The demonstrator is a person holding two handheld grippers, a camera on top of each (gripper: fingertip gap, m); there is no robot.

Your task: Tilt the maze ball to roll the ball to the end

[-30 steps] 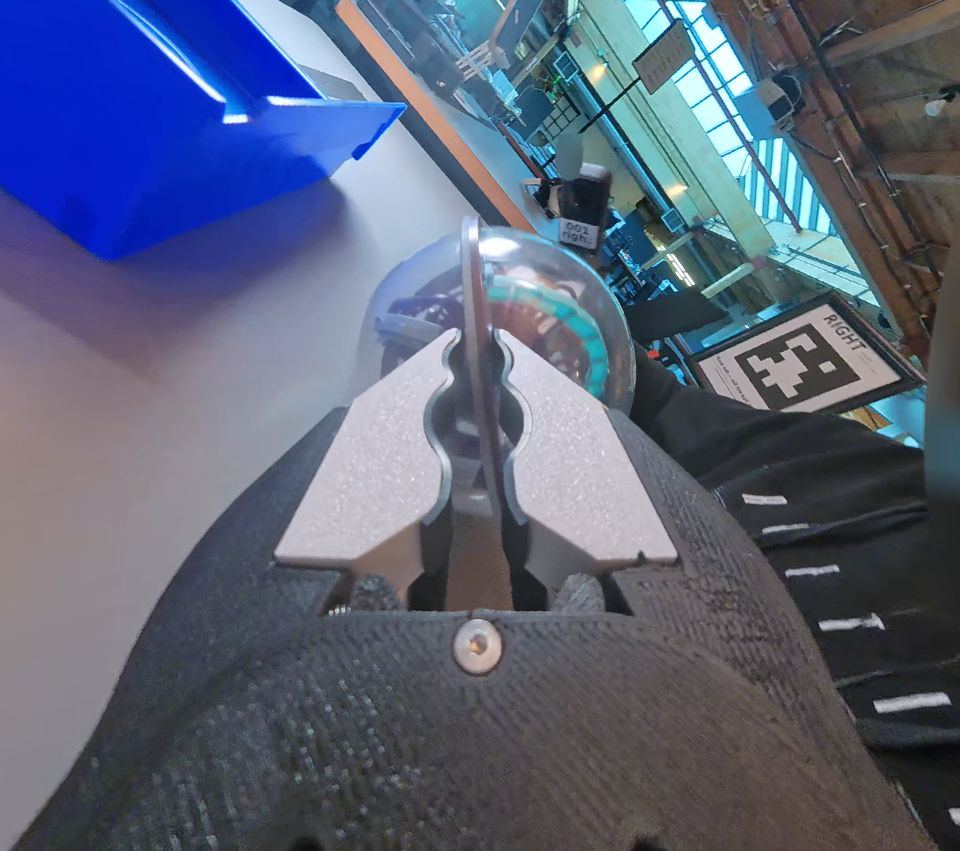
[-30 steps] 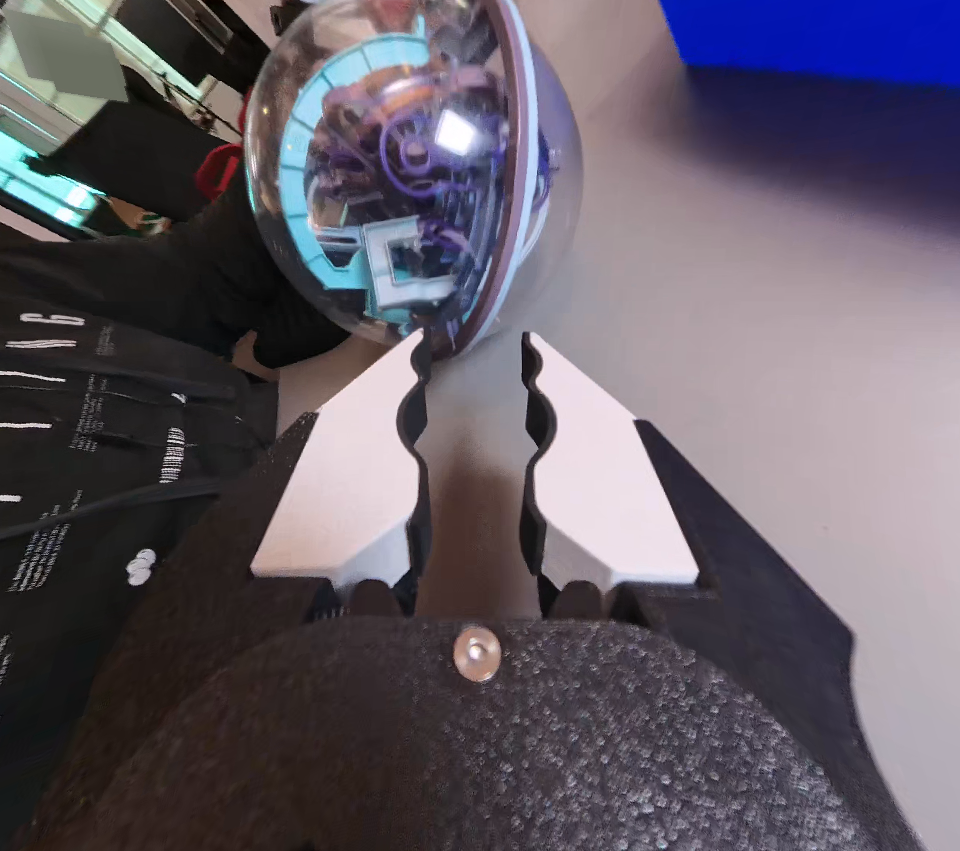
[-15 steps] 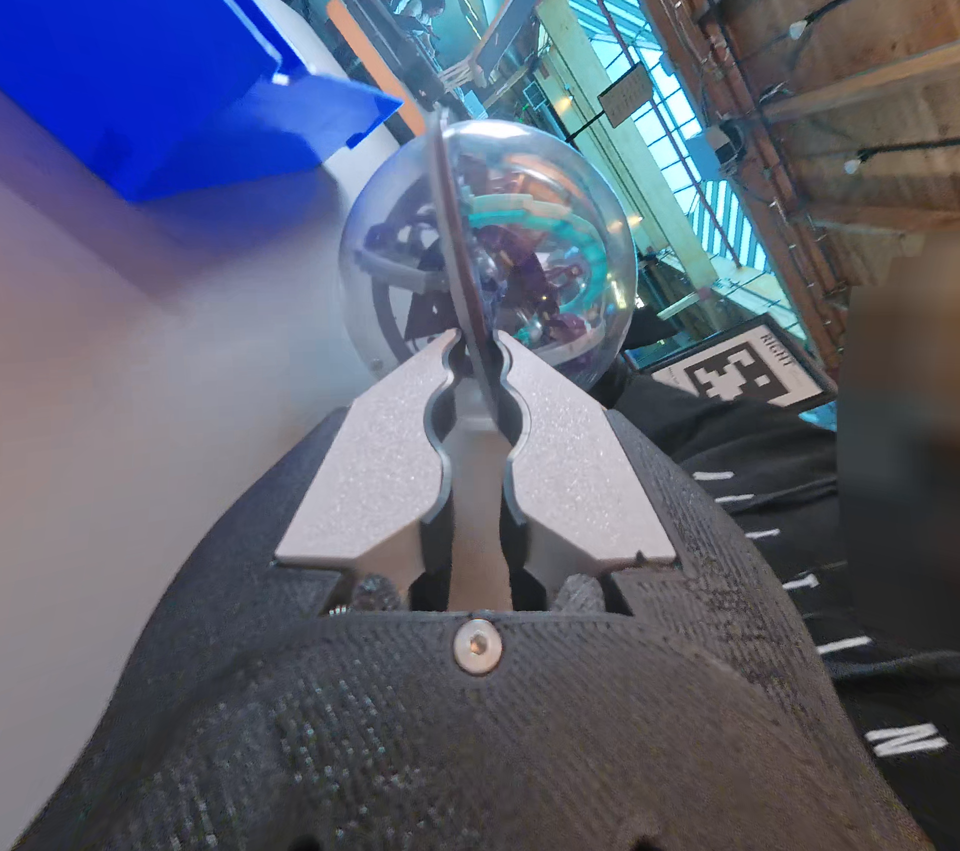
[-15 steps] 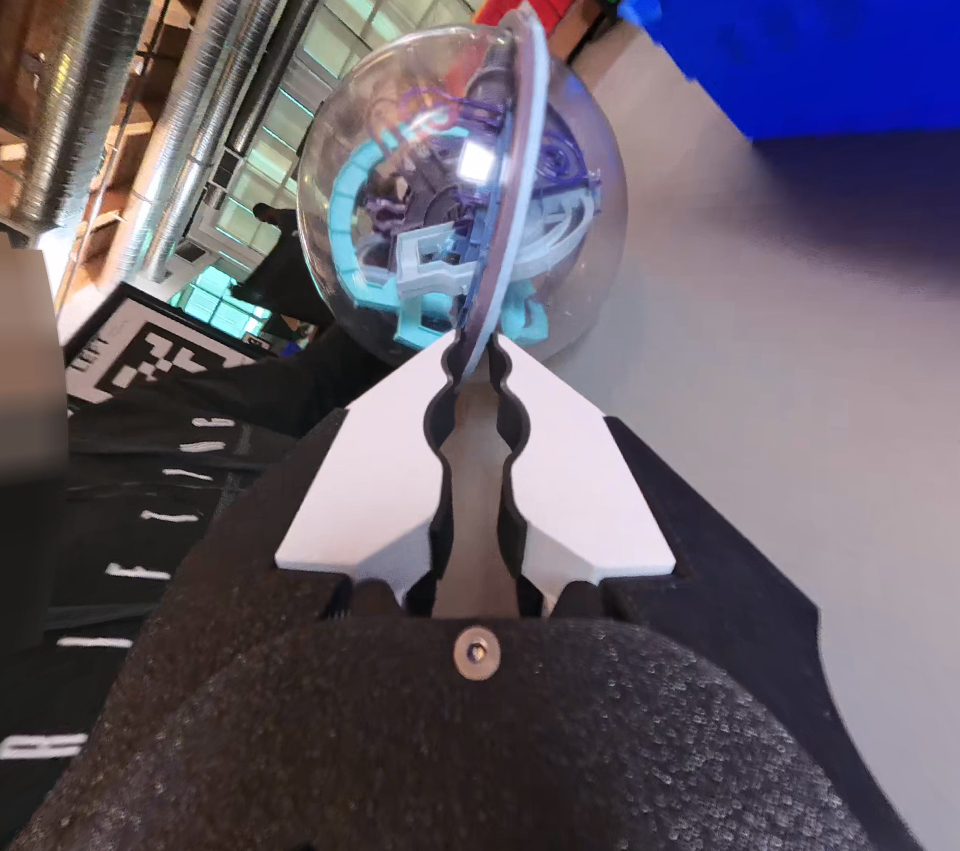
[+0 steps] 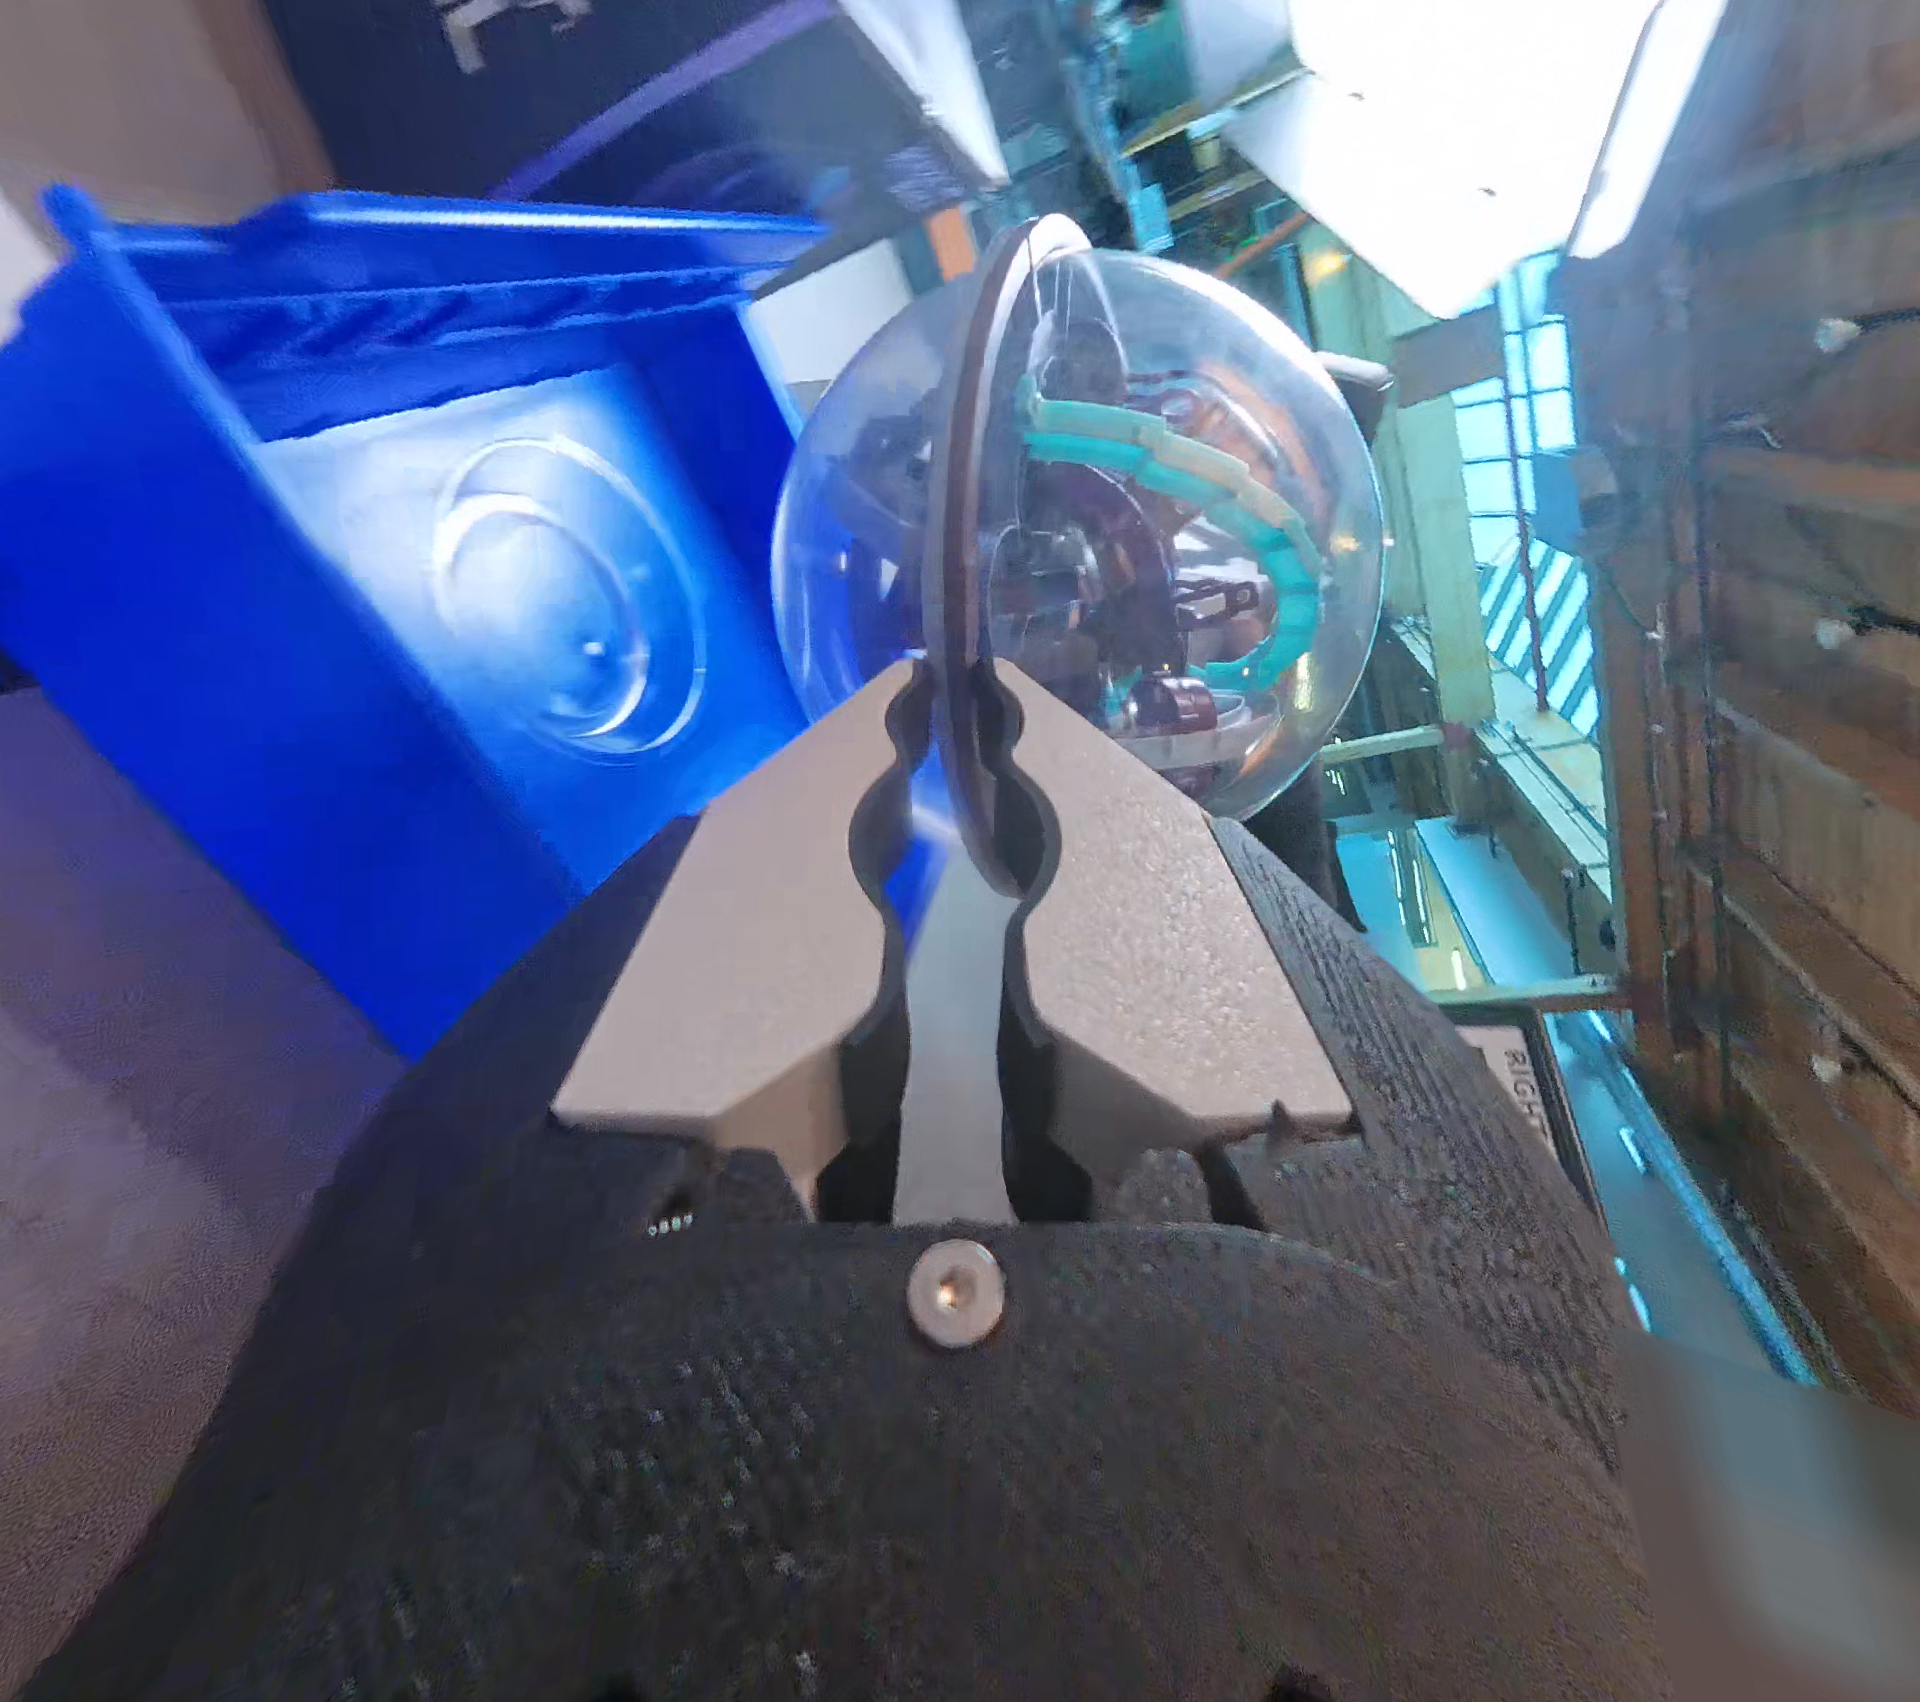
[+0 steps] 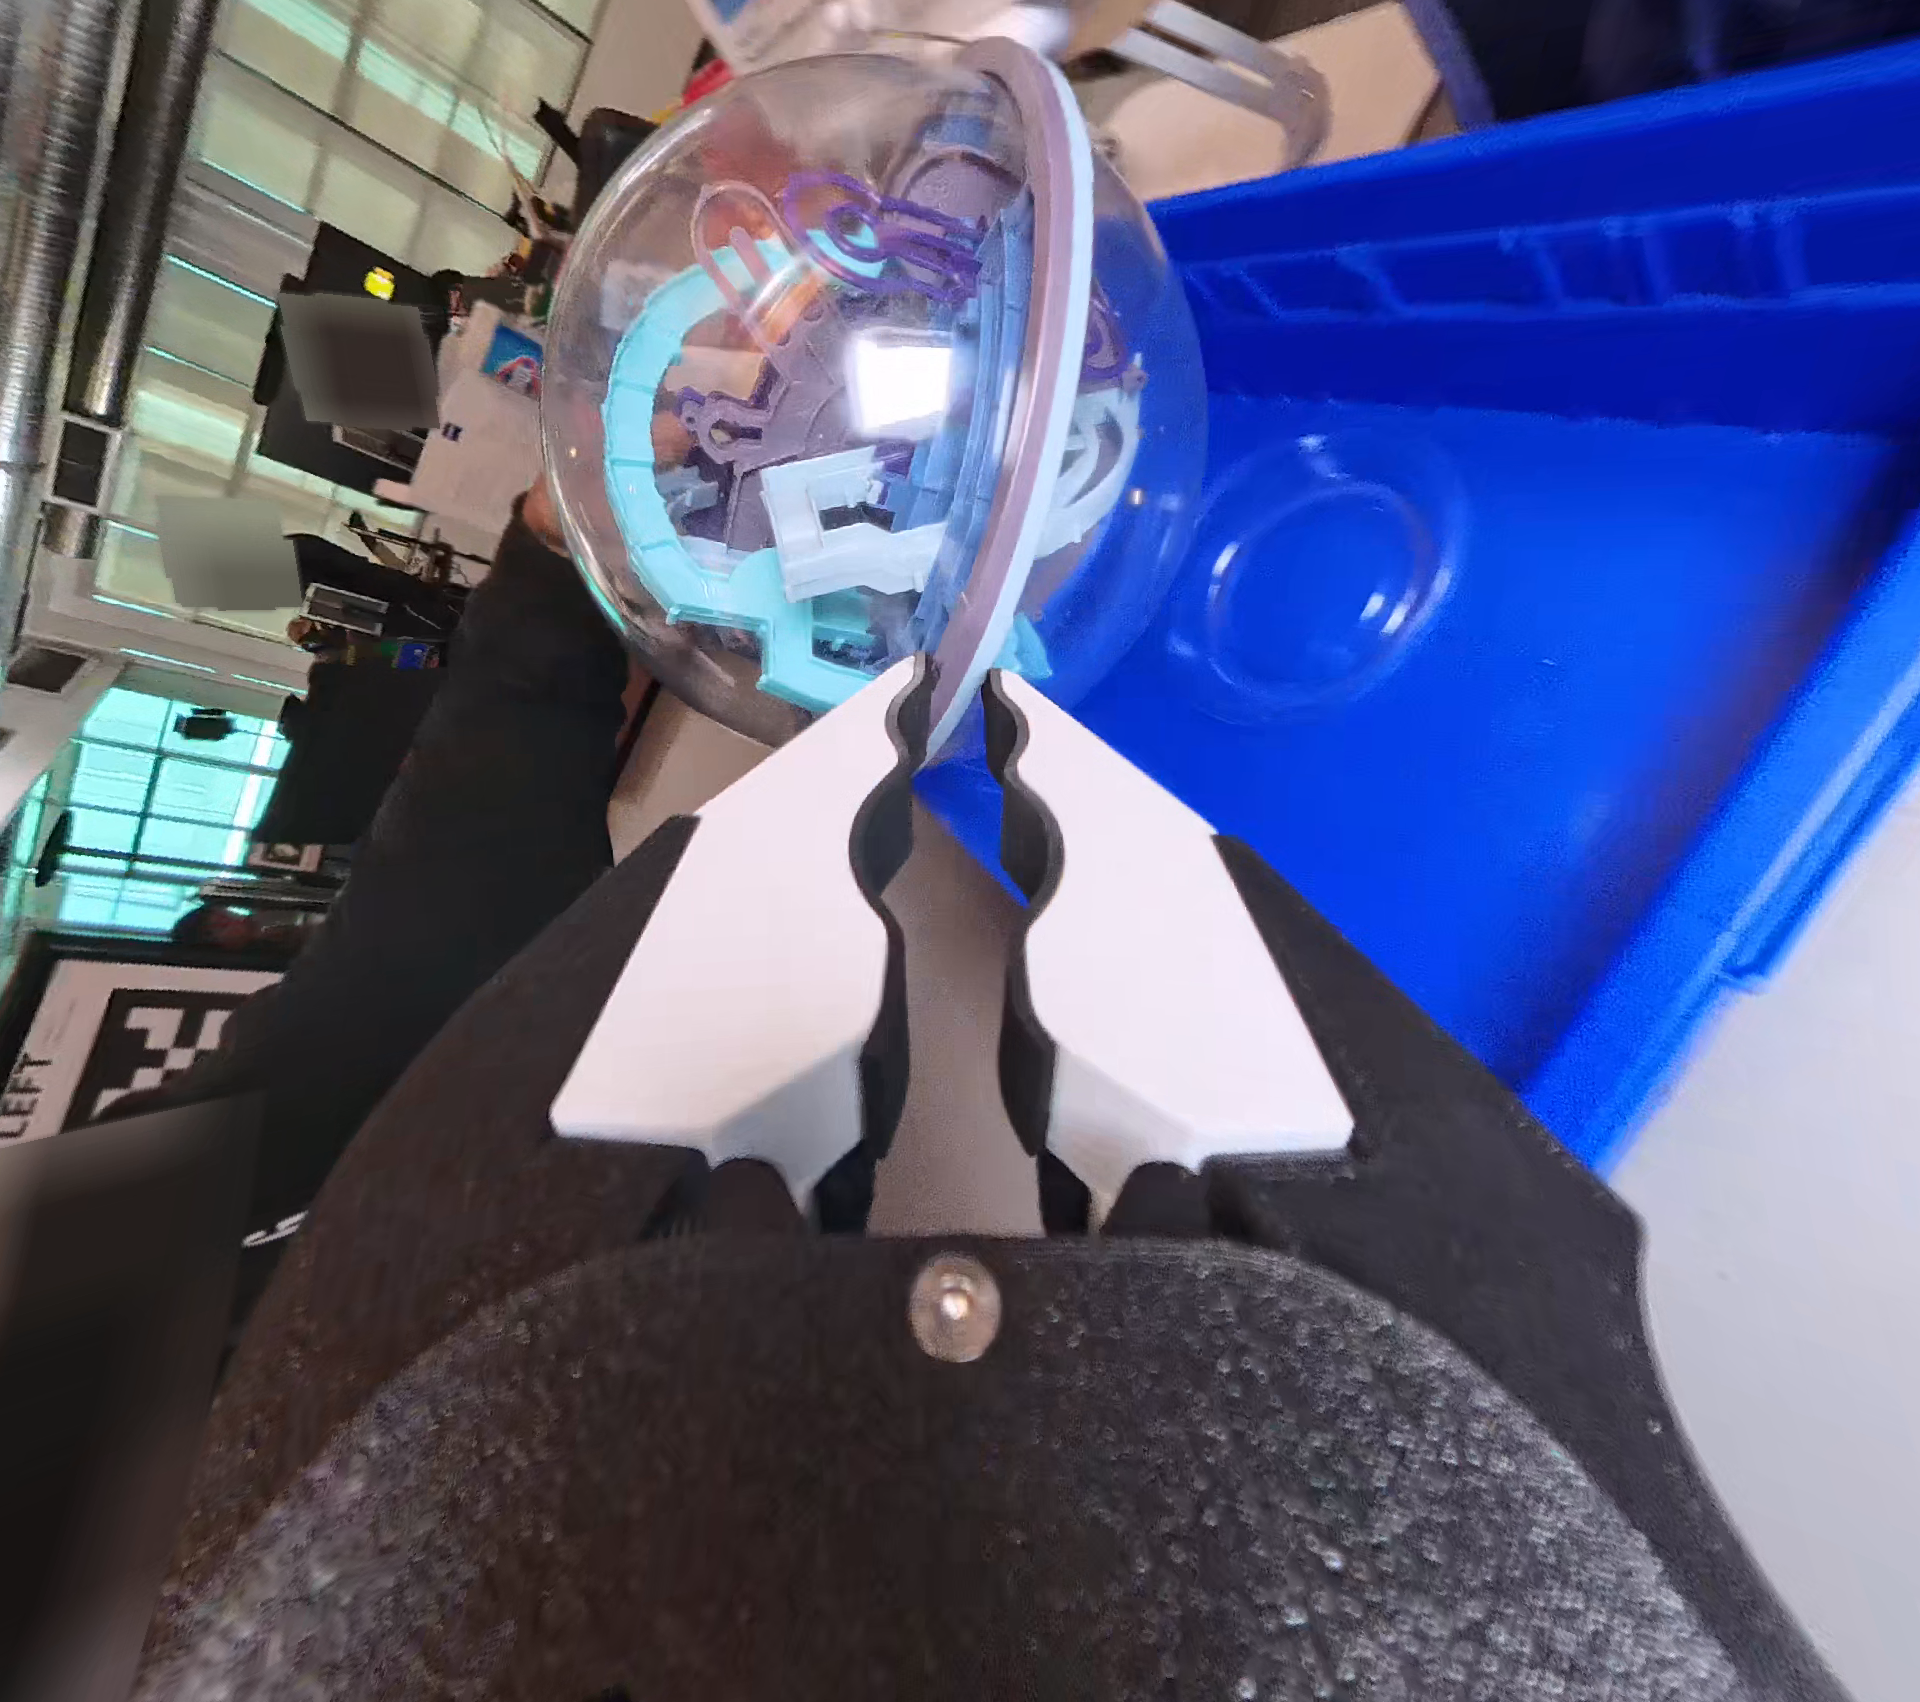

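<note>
Both tools, left tool (image 5: pixel 954 684) and right tool (image 6: pixel 954 684), pinch the maze ball (image 6: pixel 831 395) by its near-upright rim

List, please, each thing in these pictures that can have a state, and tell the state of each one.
maze ball: lifted, held by its rim from two sides
left gripper: shut on the rim of the maze ball
right gripper: shut on the rim of the maze ball
blue bin: open on top, a clear round dish inside
clear dish: lying in the bin

Maze ball (image 5: pixel 1143 530) – clear glossy plastic; fingers (image 5: pixel 1143 925) matt, grainy; blue bin (image 6: pixel 1558 509) probably smooth plastic.
</note>
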